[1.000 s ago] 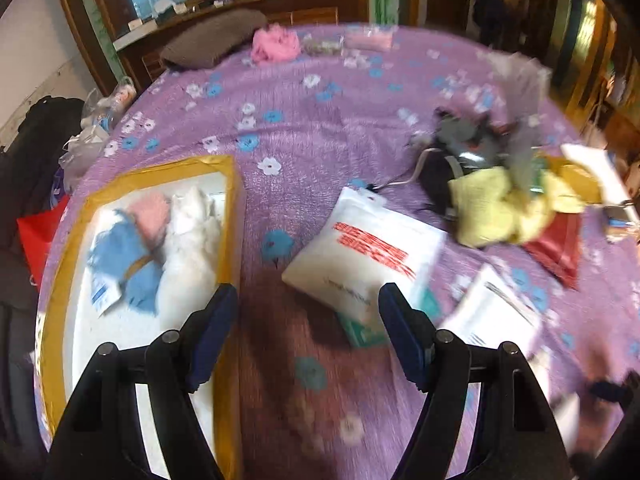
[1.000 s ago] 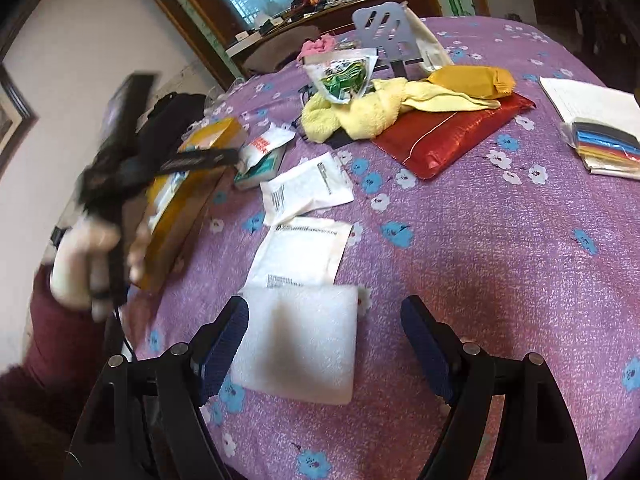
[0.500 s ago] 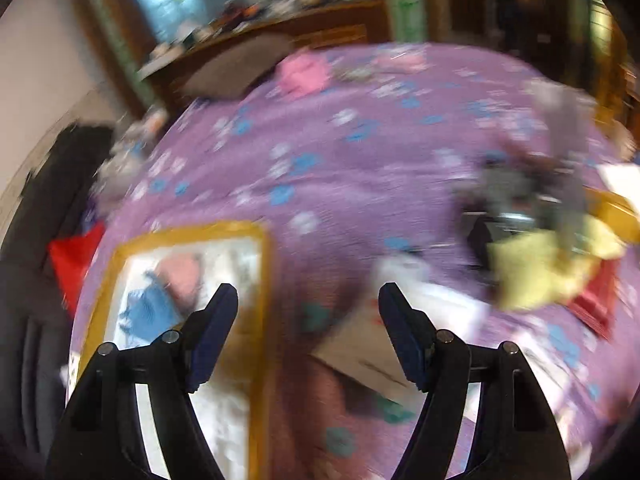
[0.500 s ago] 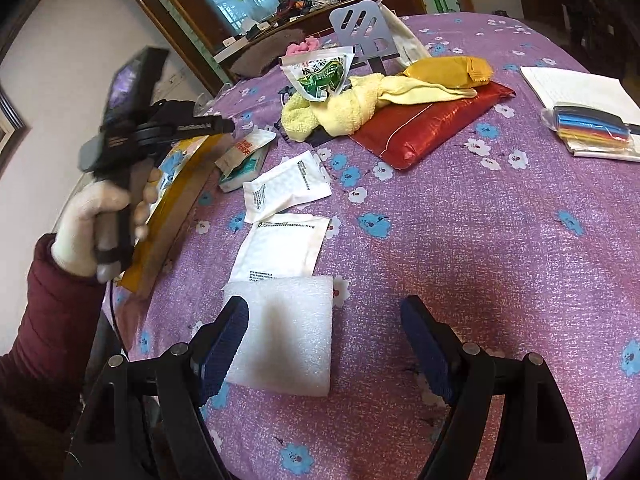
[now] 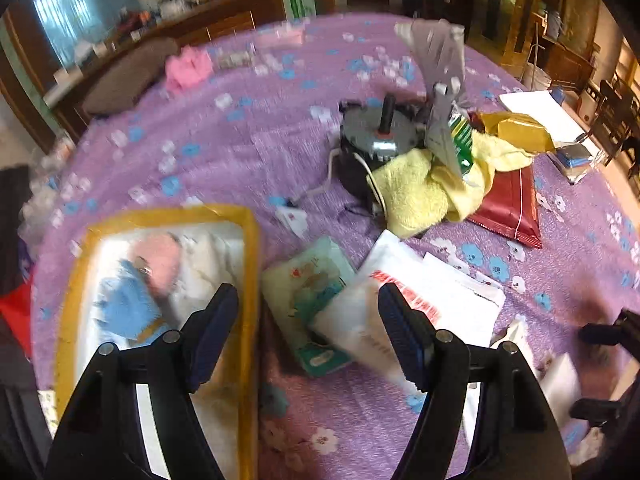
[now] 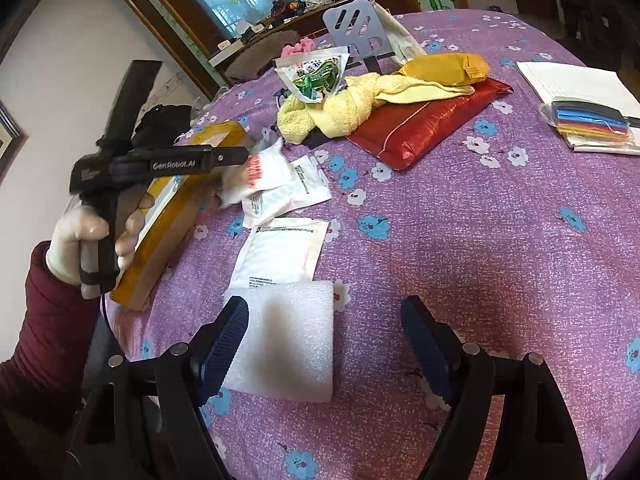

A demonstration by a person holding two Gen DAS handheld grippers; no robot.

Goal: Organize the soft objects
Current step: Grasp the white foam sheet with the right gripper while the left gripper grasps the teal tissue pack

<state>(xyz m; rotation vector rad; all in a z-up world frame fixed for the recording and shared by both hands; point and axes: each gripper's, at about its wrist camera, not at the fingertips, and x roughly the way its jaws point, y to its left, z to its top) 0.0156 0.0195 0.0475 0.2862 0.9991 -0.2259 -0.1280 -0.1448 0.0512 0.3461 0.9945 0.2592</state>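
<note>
Two grippers are in your hands, and both have their jaws wide apart with nothing between the pads. Your left gripper [image 5: 308, 328] hangs above the right wall of the yellow-edged box [image 5: 250, 264], which is the landmark for everything that follows. Inside the box lie a blue soft piece [image 5: 124, 308], a pink soft piece [image 5: 158, 260] and a white soft piece [image 5: 204, 268], all touching one another. Just right of the box, on the purple flowered tablecloth [image 5: 240, 148], a pale green packet [image 5: 308, 292] lies partly under a white pouch with red print [image 5: 380, 312]. Farther right of the box, a yellow towel [image 5: 420, 192] is heaped against a dark round device [image 5: 376, 140], with a red packet [image 5: 512, 208] beside it. Your right gripper [image 6: 324, 344] hovers well away from the box, over the cloth, its left pad above the edge of a white foam sheet [image 6: 288, 336]. Between the foam sheet and the box lies a flat white pouch [image 6: 284, 248]. Your gloved left hand [image 6: 88, 236] grips the handle beside the box.
</note>
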